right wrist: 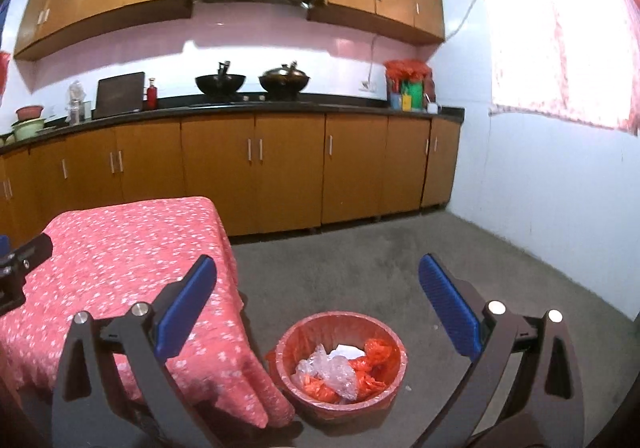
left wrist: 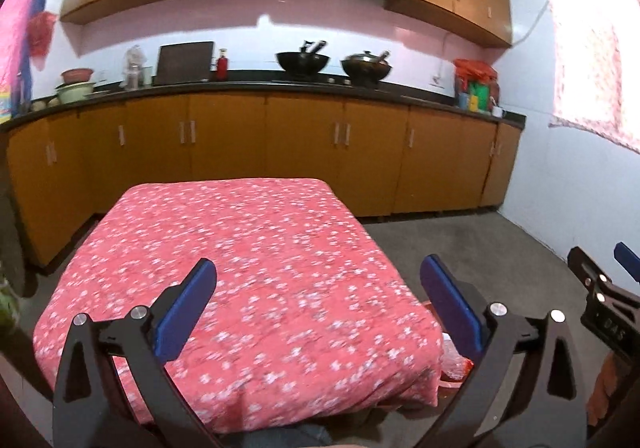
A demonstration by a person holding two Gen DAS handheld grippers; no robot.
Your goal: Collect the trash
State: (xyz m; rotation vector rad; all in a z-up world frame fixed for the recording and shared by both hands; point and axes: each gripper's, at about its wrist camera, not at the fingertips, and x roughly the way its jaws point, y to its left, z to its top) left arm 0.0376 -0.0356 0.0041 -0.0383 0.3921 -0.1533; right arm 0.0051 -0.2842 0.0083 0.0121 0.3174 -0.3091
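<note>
right gripper [right wrist: 318,308] fingers wide, empty, above the red bin [right wrist: 340,360] of trash [right wrist: 334,368] beside the surface [right wrist: 120,248] — left gripper [left wrist: 318,308] likewise wide; judge nothing left, so retreat gently.

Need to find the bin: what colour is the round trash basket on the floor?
Red round trash basket with a red liner; clearest in the right wrist view.

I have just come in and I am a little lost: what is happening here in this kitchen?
A person holds a gripper in each hand, collecting trash. The left gripper hangs open over the table with the red flowered cloth, holding nothing. The right gripper is open too, above the red bin on the floor beside the table. Clear and orange plastic bags already lie in the bin.
</note>
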